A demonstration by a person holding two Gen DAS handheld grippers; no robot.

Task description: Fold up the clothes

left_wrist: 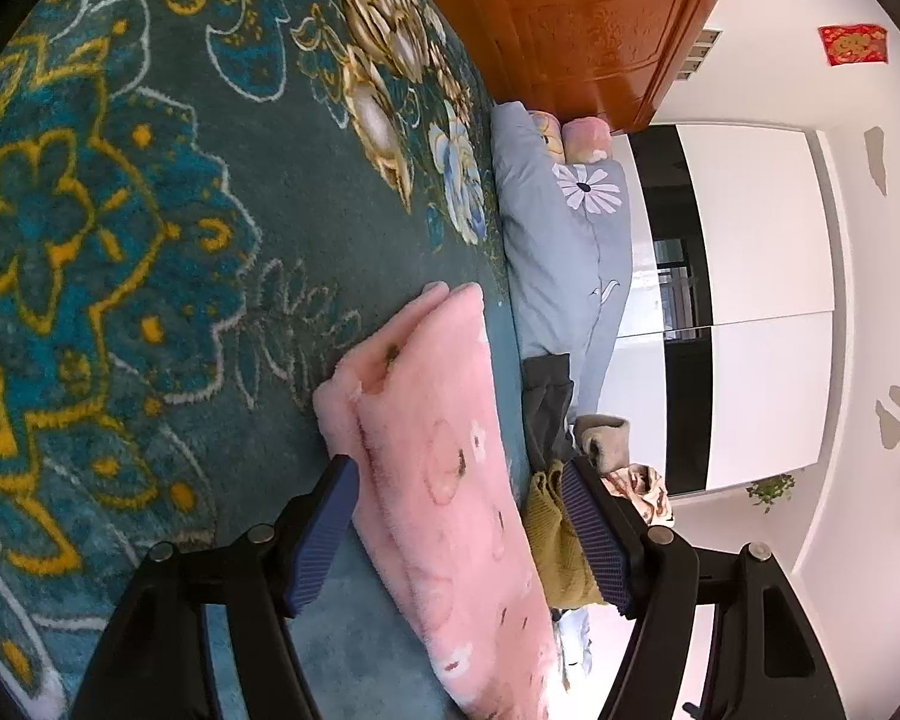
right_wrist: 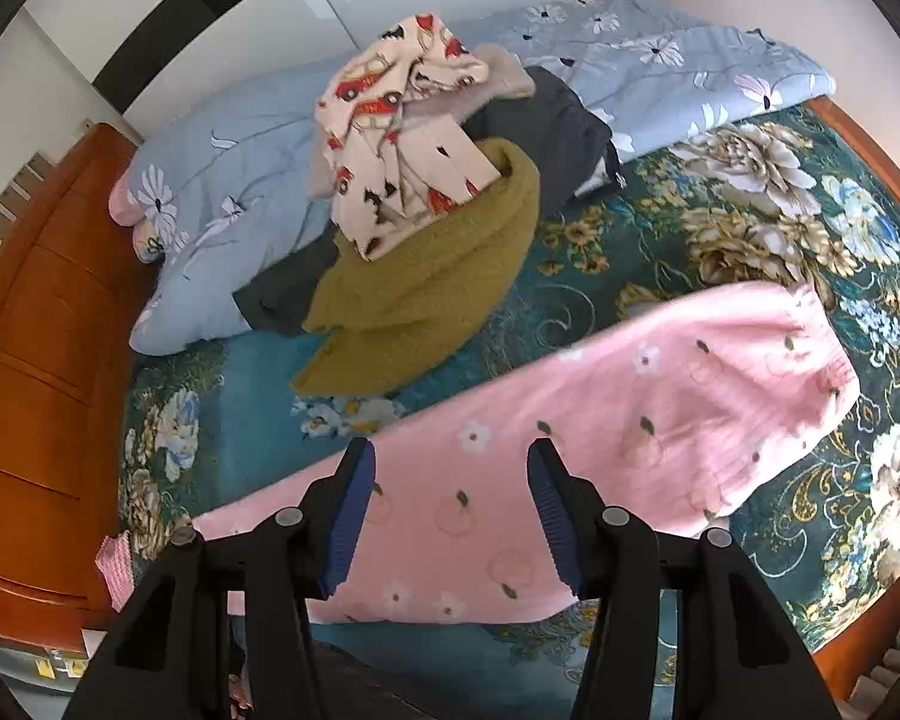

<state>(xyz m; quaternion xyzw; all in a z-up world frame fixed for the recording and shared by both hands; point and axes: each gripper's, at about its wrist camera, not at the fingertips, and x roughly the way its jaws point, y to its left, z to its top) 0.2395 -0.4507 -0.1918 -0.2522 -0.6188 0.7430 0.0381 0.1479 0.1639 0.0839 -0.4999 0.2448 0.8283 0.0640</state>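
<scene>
A pink fleece garment (right_wrist: pixel 570 438) with small flowers and peach prints lies folded lengthwise on the teal floral bedspread (right_wrist: pixel 720 252). It also shows in the left wrist view (left_wrist: pixel 432 456). My left gripper (left_wrist: pixel 459 480) is open and empty, its fingers standing either side of the pink garment's end. My right gripper (right_wrist: pixel 450 468) is open and empty, just above the garment's middle. A pile of unfolded clothes lies beyond: an olive knit (right_wrist: pixel 426 288), a cream garment with red cars (right_wrist: pixel 396 138) and dark grey clothes (right_wrist: pixel 558 126).
A light blue flowered quilt (right_wrist: pixel 228 192) is bunched along the far side of the bed. A wooden headboard (right_wrist: pixel 36 324) borders the bed on the left. White wardrobe doors (left_wrist: pixel 750 300) stand behind. A small pink cloth (right_wrist: pixel 114 564) hangs at the bed edge.
</scene>
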